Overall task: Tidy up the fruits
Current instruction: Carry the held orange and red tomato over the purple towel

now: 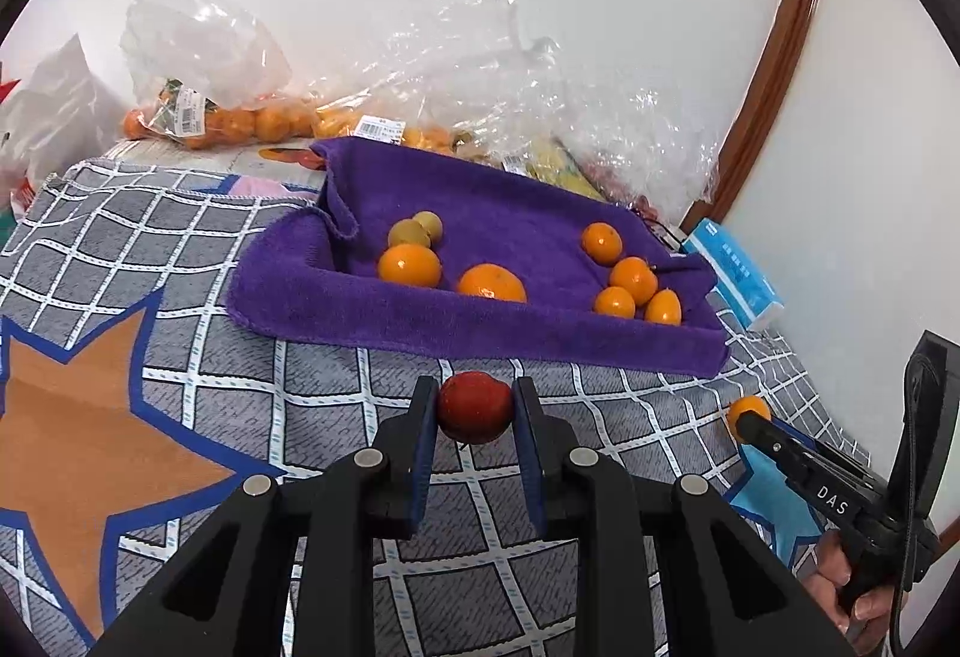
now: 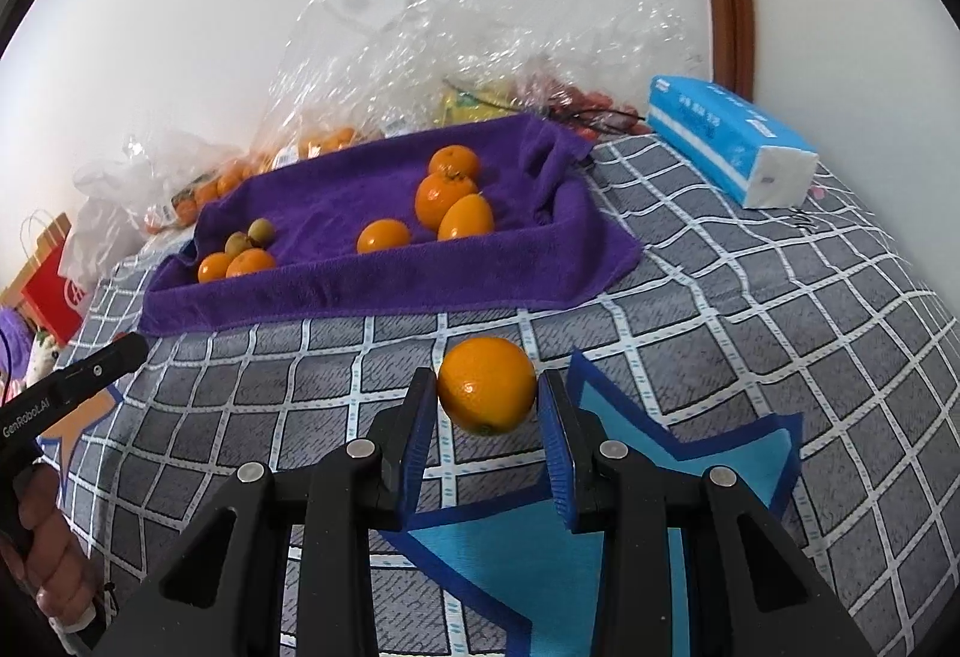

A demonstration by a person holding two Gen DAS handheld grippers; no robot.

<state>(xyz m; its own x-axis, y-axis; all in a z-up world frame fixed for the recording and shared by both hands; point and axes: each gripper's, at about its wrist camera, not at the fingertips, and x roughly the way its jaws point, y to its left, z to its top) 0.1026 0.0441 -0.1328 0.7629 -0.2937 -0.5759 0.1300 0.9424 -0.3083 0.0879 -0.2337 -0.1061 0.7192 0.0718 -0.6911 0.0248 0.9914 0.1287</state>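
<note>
Above the checked bedspread (image 1: pixel 252 417), just short of the purple towel (image 1: pixel 384 315) that lines a shallow tray, I carry one fruit in each tool. My left gripper (image 1: pixel 474 411) is clamped on a small red fruit (image 1: pixel 474 408), both pads pressed against its sides, the fruit clear of the cloth. On the towel ahead, two greenish-brown fruits (image 1: pixel 417 230) and two oranges sit toward the left, and a cluster of four small oranges (image 1: pixel 633 279) lies toward the right. My right gripper (image 2: pixel 487 396) has an orange (image 2: pixel 486 384) between its fingers; the left pad touches it, but I cannot tell whether the right pad does, so I judge that hold the weaker one.

The risks, as I read them: the orange is round and smooth and sits near the fingertips, so a tilt or a jolt could roll it out onto the bedspread. The red fruit looks soft, and a harder squeeze could bruise it. The towel's raised front fold could catch a low fingertip. A fruit dropped rather than set down could knock the sorted clusters apart. Both tools converging on one tray could also collide.
</note>
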